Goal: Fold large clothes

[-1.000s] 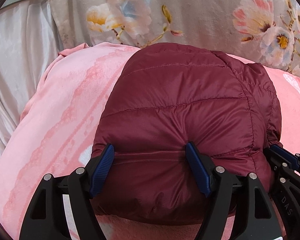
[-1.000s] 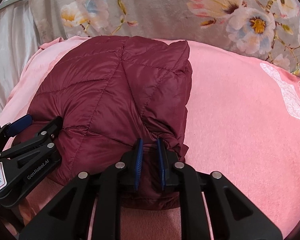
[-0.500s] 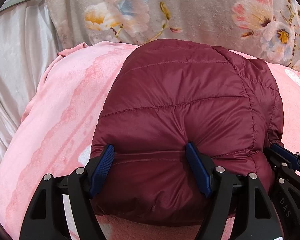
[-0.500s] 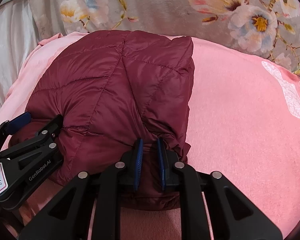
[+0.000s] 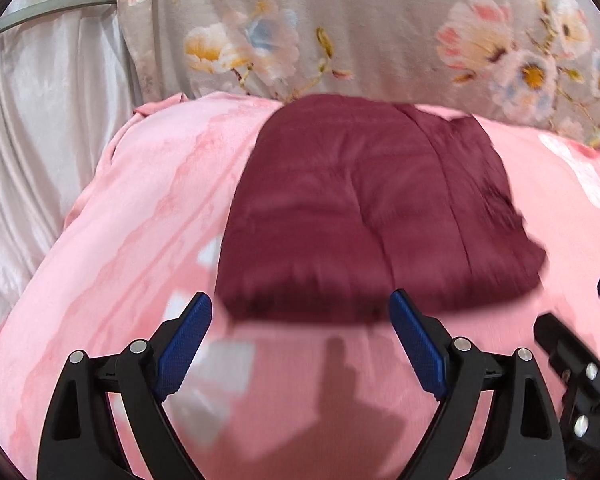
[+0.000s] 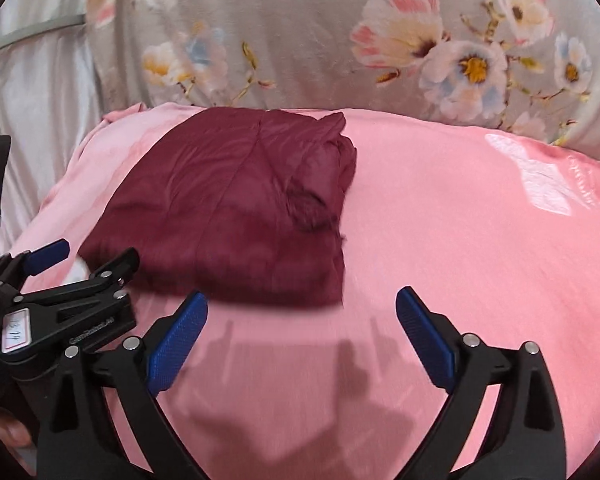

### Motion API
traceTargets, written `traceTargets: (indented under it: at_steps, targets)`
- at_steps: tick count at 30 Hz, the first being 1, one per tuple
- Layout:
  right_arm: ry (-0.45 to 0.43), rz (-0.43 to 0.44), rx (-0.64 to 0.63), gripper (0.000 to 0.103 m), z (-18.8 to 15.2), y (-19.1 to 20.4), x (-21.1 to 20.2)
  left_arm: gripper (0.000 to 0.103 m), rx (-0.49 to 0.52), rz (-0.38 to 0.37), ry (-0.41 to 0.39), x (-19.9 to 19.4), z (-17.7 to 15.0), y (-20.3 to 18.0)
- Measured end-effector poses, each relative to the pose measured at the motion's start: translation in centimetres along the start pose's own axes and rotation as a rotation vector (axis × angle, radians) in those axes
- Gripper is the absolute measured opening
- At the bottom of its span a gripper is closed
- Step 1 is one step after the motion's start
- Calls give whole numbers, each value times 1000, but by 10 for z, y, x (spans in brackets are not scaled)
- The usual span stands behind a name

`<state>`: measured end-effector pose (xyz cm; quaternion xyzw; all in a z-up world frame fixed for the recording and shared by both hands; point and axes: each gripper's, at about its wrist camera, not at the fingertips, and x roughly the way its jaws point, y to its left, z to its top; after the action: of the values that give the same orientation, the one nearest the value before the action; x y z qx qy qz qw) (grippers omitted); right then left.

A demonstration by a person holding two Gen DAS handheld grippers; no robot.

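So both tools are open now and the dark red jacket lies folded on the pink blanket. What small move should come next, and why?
Probably draw both tools a little further back and stop. The jacket lies as a compact folded bundle on the pink blanket. The left tool and the right tool are wide open, short of its near edge and holding nothing. Its right side looks slightly bunched, so one light press there might tidy it.

one jacket (image 6: 236, 204), two claws (image 5: 304, 344)

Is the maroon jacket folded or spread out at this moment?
Folded: the jacket lies as one compact bundle on the pink blanket, layered edges at its right side; both grippers open, clear of it.
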<state>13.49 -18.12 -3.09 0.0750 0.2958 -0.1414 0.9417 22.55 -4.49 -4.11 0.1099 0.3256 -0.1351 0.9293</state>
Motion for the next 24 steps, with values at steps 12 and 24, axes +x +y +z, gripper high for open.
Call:
traceTargets:
  at_steps: [12,24]
  targets:
    - [45,-22,53,98,-57,-14,-61,88,-46,16,74,-57,-68,1]
    - [53,-78,-31,98,-67,3,-71,88,-95,23,104,-64,-82,7]
